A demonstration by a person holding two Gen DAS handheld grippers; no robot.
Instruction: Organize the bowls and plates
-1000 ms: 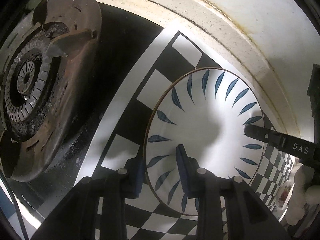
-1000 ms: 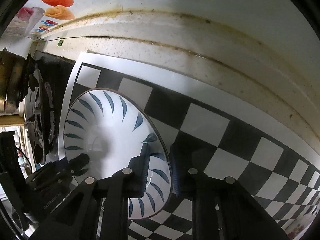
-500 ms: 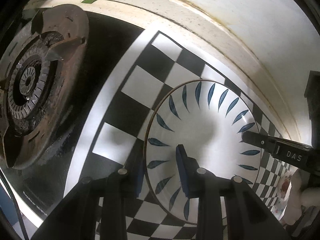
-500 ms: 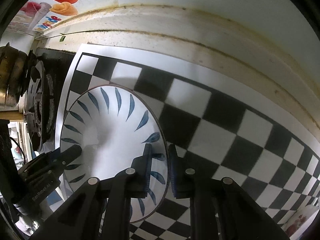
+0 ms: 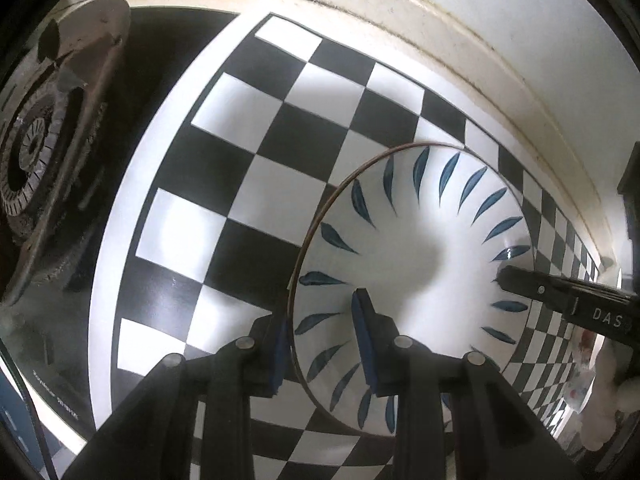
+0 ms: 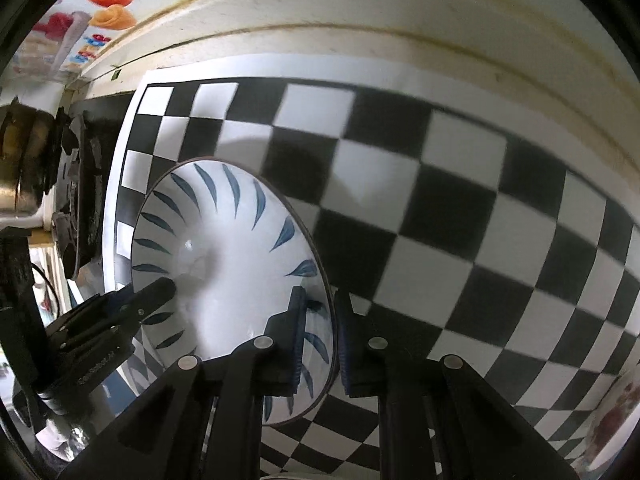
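Note:
A white bowl with blue leaf strokes and a brown rim (image 5: 424, 276) hangs above a black-and-white checkered mat (image 5: 248, 184). My left gripper (image 5: 320, 340) is shut on its left rim, one finger inside and one outside. My right gripper (image 6: 320, 332) is shut on the opposite rim of the same bowl (image 6: 224, 272). Each gripper shows in the other's view: the right one (image 5: 560, 304) at the bowl's far edge, the left one (image 6: 120, 312) at the lower left.
A dark gas burner (image 5: 44, 160) lies left of the mat. A stained white backsplash ledge (image 5: 460, 28) runs behind it. A flowered dish (image 6: 612, 420) sits at the mat's right end. A metal pot (image 6: 20, 168) stands by the burner.
Both grippers have carried the bowl to the right, away from the burner and along the checkered mat. The right gripper's fingers closed tighter on the rim.

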